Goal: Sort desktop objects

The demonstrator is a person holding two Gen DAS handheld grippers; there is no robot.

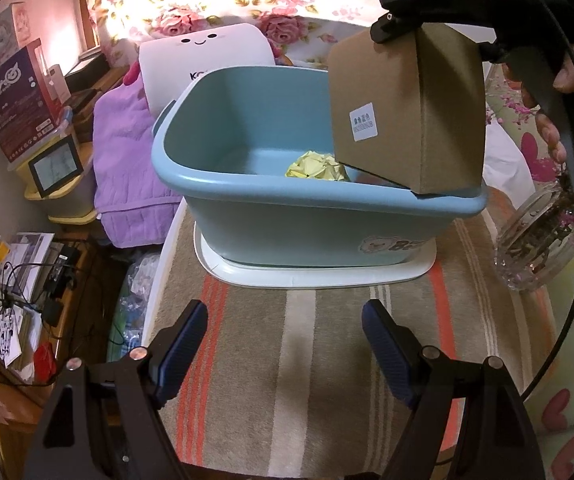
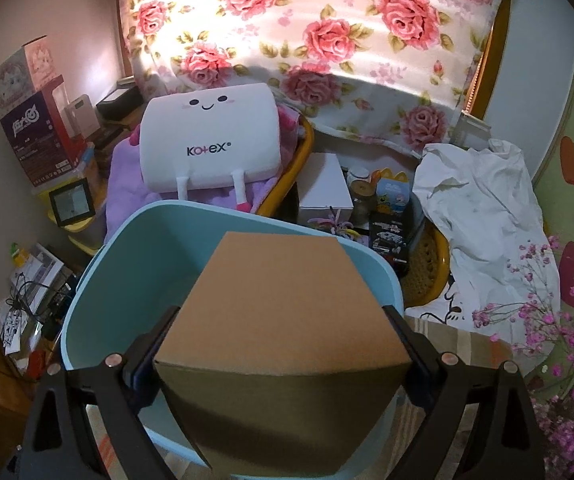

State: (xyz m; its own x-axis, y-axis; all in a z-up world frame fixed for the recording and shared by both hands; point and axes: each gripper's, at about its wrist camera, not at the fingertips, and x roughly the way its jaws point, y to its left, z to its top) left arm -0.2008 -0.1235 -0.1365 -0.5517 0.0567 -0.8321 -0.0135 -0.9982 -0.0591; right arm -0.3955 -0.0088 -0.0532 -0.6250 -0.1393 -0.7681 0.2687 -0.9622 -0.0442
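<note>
We see the tub [image 1: 311,216] on a tray [image 1: 319,276] on the desk [image 1: 299,360]. A paper ball [image 1: 317,166] lies in it. The box [image 1: 407,116] hangs over its right rim, a jar [image 1: 539,240] further right.

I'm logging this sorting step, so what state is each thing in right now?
Cardboard box: held tilted above the bin, not yet dropped.
Right gripper: shut on the cardboard box.
Left gripper: open, empty, over the striped cloth.
Blue bin: upright, open-topped.
Yellow crumpled paper: lying inside the bin.
Glass jar: tilted, dried flowers inside.
</note>
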